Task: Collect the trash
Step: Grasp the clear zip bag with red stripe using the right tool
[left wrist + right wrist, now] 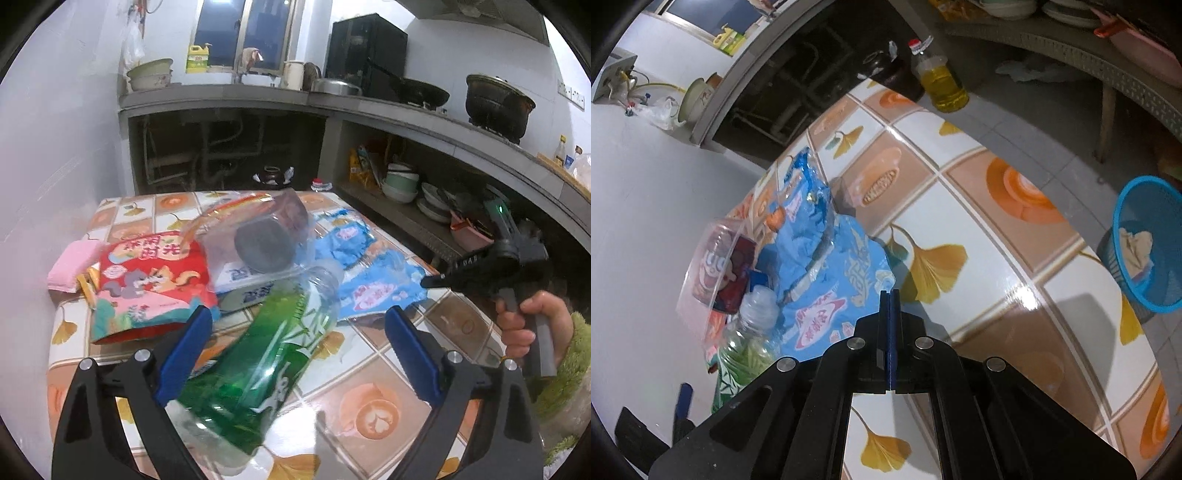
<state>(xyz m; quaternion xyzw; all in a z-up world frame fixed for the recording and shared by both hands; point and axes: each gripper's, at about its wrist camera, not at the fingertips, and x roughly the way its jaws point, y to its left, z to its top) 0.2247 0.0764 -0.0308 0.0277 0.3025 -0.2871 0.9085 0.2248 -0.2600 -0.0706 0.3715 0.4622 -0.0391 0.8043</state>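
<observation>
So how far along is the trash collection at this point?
Done: one crumpled scrap lies in the blue basket. In hand: nothing; the left hand-held gripper is open around the green bottle, the right hand-held gripper is shut and empty. Left: bottle, blue wrapper, red pouch.

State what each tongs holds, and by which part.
Left tongs: open astride the green bottle, not gripping it. Right tongs: shut, holding nothing.

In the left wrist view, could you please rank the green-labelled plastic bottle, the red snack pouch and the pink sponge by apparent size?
1. Green-labelled plastic bottle, though it lies nearest the camera, which enlarges it.
2. Red snack pouch.
3. Pink sponge, partly hidden by the pouch.
</observation>
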